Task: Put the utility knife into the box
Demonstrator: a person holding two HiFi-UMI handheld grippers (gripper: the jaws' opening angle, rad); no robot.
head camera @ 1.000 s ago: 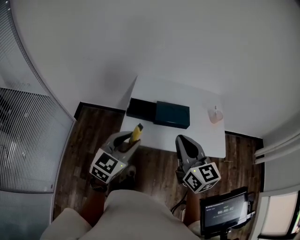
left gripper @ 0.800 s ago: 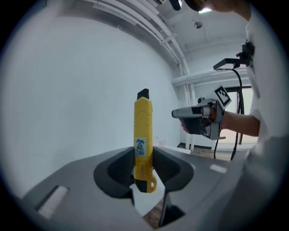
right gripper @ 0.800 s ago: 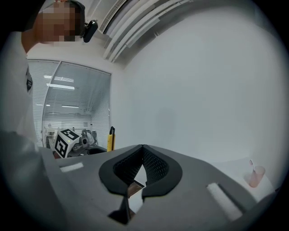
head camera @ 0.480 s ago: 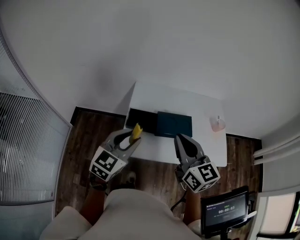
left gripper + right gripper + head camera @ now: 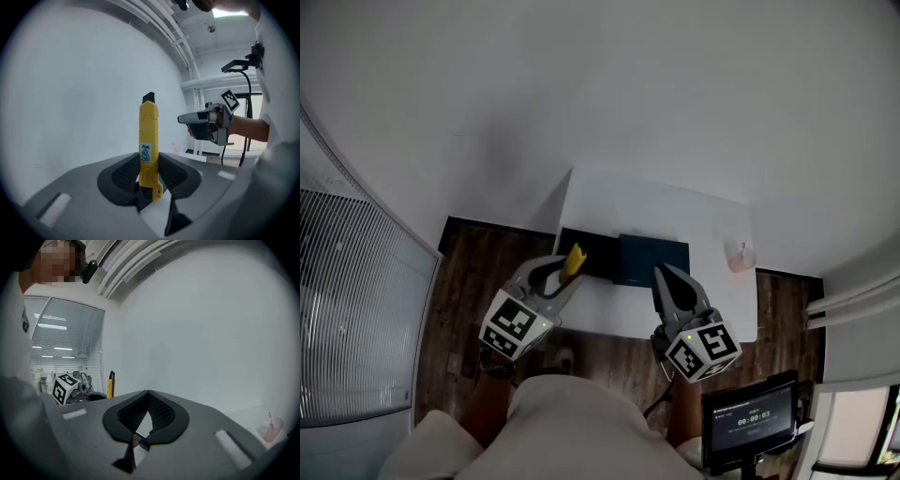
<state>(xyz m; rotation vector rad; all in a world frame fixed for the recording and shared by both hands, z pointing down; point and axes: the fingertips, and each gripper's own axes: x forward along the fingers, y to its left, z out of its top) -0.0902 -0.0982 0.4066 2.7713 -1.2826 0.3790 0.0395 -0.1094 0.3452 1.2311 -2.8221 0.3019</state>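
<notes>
A yellow utility knife (image 5: 573, 260) stands upright between the pads of my left gripper (image 5: 565, 272), which is shut on its lower end. In the left gripper view the knife (image 5: 148, 136) rises straight up from the jaws, its black tip on top. The box (image 5: 586, 251) lies on the white table (image 5: 712, 300), a black part at the left and a teal part (image 5: 652, 260) beside it. The knife hangs at the black part's near edge. My right gripper (image 5: 664, 272) is shut with nothing in it, its tips just short of the teal part.
A pink cup (image 5: 738, 255) stands on the table's right side. A small screen on a stand (image 5: 750, 422) is at the lower right over the dark wood floor. Window blinds (image 5: 347, 309) run along the left, and a white wall rises behind the table.
Both grippers have moved forward to the table. Their tips, earlier over the floor short of the table's front edge, now reach over it by the box. The knife stays gripped.
</notes>
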